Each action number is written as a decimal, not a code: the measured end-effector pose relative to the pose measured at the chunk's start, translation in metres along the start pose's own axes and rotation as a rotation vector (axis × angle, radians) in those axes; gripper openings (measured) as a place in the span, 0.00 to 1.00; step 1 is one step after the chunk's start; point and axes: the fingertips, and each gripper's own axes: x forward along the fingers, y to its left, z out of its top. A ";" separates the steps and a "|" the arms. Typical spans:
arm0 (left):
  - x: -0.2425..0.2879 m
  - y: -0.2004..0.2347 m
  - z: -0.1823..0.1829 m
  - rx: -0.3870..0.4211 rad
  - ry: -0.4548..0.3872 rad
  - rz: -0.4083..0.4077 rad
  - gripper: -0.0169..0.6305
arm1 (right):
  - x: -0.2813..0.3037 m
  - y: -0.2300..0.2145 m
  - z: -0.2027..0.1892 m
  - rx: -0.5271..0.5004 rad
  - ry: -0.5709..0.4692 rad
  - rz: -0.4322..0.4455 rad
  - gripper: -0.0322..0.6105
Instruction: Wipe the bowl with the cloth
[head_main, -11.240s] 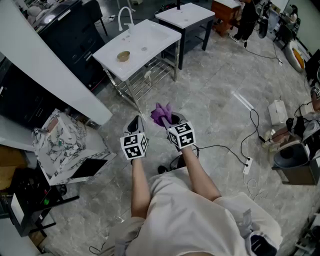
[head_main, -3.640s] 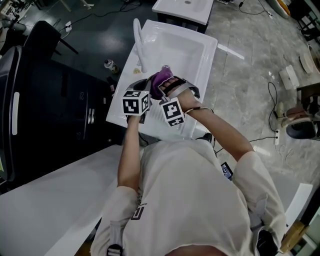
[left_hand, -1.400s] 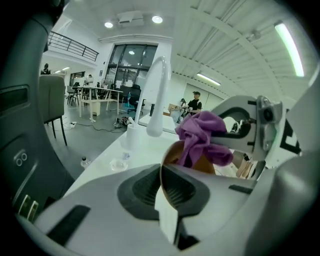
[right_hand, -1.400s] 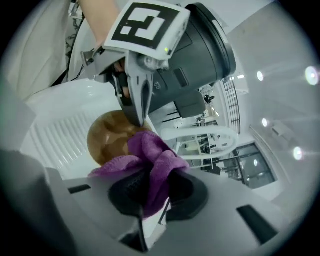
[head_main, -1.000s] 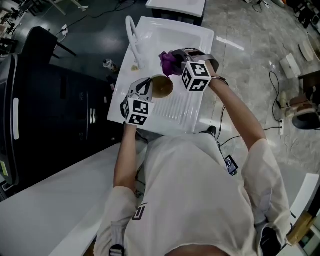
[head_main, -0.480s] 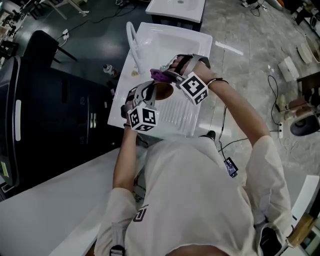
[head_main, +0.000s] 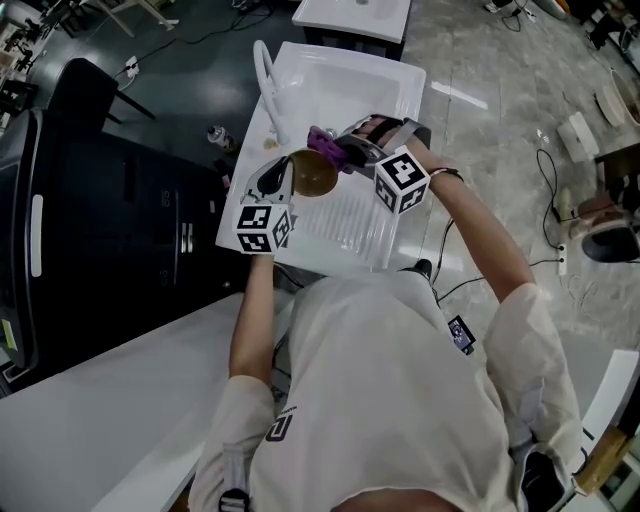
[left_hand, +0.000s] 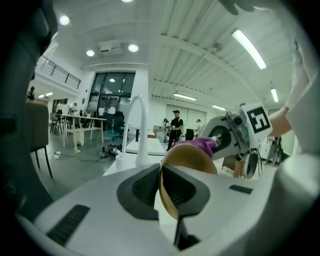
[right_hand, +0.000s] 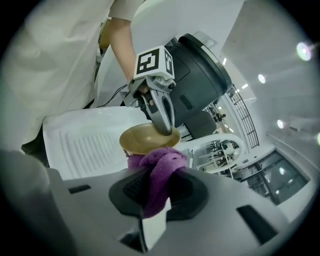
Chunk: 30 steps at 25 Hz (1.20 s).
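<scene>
Left gripper (head_main: 283, 176) jaws are opening a little, yet the tan bowl (head_main: 314, 176) is pinched by its rim between them, above the sink (head_main: 350, 85). The purple cloth (head_main: 322, 142), squeezed in the right gripper (head_main: 345, 150), has been brought back against the bowl, so wiping looks under way.

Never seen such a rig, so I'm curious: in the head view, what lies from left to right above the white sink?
Left gripper (jaws opening, bowl's rim between them) → bowl → right gripper, holding the cloth.
</scene>
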 end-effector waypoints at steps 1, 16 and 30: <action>0.001 0.001 -0.002 -0.067 -0.005 -0.006 0.06 | -0.003 0.003 -0.001 0.033 -0.011 -0.005 0.13; 0.019 -0.005 -0.032 -0.895 -0.090 -0.035 0.05 | -0.010 0.053 0.014 0.539 -0.138 0.026 0.13; 0.009 -0.079 0.015 -1.212 -0.096 -0.602 0.05 | -0.004 0.042 0.032 0.810 -0.423 0.033 0.13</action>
